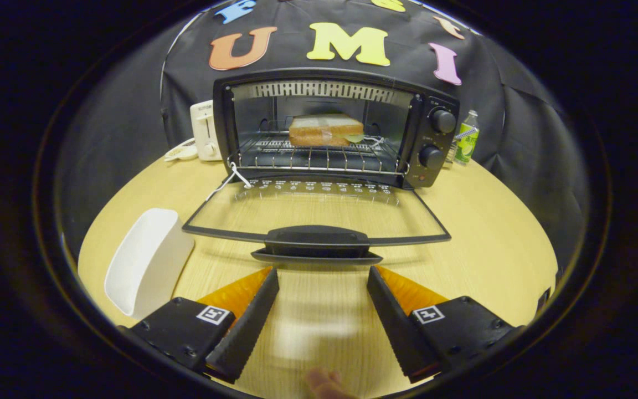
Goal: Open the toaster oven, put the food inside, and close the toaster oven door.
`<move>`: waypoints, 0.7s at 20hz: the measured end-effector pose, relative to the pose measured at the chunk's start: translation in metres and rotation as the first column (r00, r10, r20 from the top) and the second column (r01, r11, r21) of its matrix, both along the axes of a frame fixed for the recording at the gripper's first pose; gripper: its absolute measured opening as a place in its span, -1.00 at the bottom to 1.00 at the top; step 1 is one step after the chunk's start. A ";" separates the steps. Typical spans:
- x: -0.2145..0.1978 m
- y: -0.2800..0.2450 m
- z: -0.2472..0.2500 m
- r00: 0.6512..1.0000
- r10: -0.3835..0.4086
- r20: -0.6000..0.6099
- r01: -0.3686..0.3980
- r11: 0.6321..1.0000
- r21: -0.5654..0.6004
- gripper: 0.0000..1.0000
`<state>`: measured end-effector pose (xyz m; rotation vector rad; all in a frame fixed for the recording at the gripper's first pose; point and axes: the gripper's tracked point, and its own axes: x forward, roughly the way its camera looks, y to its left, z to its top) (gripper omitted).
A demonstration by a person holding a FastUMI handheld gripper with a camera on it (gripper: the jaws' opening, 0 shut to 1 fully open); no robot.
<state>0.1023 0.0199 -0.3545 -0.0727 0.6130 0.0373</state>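
A black toaster oven (pixel 427 130) stands at the back of the wooden table with its glass door (pixel 319 213) folded down flat toward me. A sandwich (pixel 325 131) rests on the wire rack (pixel 319 158) inside. The door's black handle (pixel 316 242) lies just ahead of my fingertips. My gripper (pixel 323 272) is open over the table, nothing between its black and orange fingers (pixel 247 313).
A white oblong dish (pixel 144 260) lies left of the fingers. A white toaster (pixel 205 131) stands left of the oven, a green bottle (pixel 467 138) to its right. A fingertip (pixel 324 383) shows at the table's near edge.
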 end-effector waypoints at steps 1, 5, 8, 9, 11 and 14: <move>0.002 0.001 0.001 1.000 -0.016 0.014 0.015 1.000 0.011 1.00; 0.002 0.002 0.001 1.000 -0.018 0.012 0.018 0.999 0.037 1.00; 0.001 0.002 0.000 1.000 -0.018 0.016 0.017 0.999 0.040 1.00; 0.002 0.001 0.001 1.000 -0.018 0.018 0.017 0.999 0.041 1.00; 0.002 0.001 0.004 0.999 -0.020 0.034 0.019 0.999 0.048 1.00; -0.001 0.002 0.016 0.994 -0.023 0.110 0.016 0.998 0.057 1.00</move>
